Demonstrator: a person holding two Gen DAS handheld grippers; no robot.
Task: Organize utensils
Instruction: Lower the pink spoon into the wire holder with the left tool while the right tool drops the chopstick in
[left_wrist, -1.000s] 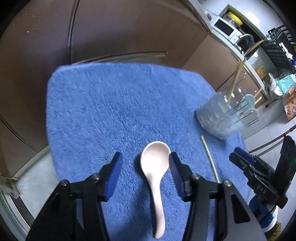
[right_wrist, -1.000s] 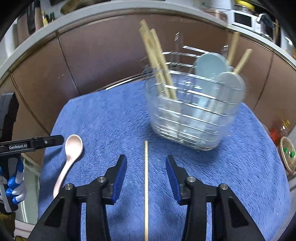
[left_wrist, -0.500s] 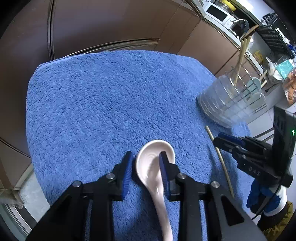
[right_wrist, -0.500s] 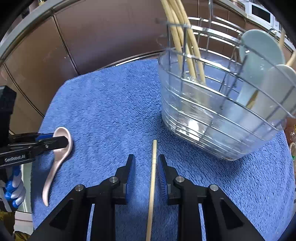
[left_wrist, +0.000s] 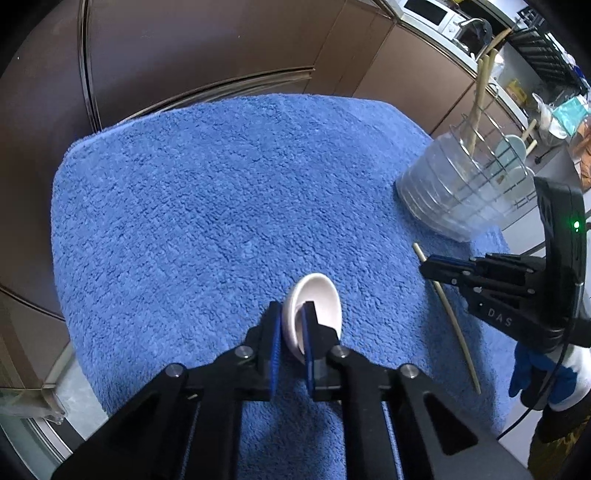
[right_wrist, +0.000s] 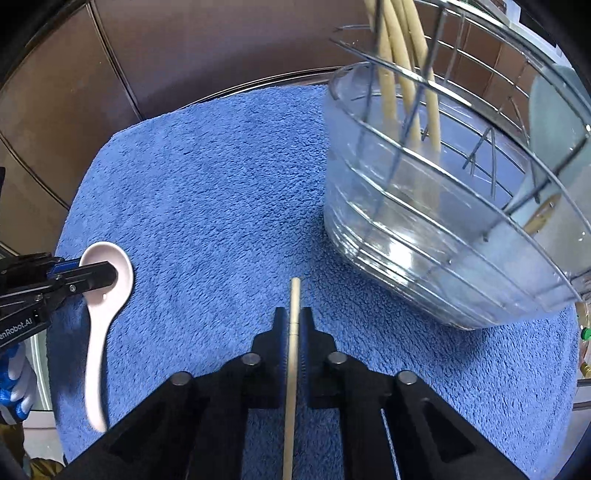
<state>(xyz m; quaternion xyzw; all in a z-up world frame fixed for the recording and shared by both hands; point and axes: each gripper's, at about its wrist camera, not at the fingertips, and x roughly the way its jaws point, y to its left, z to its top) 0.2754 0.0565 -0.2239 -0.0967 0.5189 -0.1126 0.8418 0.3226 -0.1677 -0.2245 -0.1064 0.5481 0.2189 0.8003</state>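
From the left wrist, the left gripper (left_wrist: 291, 334) is clenched on the rim of the pink spoon (left_wrist: 317, 310), which lies on the blue towel (left_wrist: 207, 206); off to the right, a clear utensil holder (left_wrist: 461, 192) stands on the towel's far corner. From the right wrist, the right gripper (right_wrist: 294, 332) is clamped on a single chopstick (right_wrist: 293, 306) lying on the towel just before the holder, where other chopsticks (right_wrist: 402, 74) stand upright.

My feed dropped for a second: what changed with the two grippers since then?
Both closed in: the left gripper shut on the pale pink ceramic spoon bowl rim, the right gripper on the loose bamboo chopstick. The clear utensil holder stays on the blue towel.
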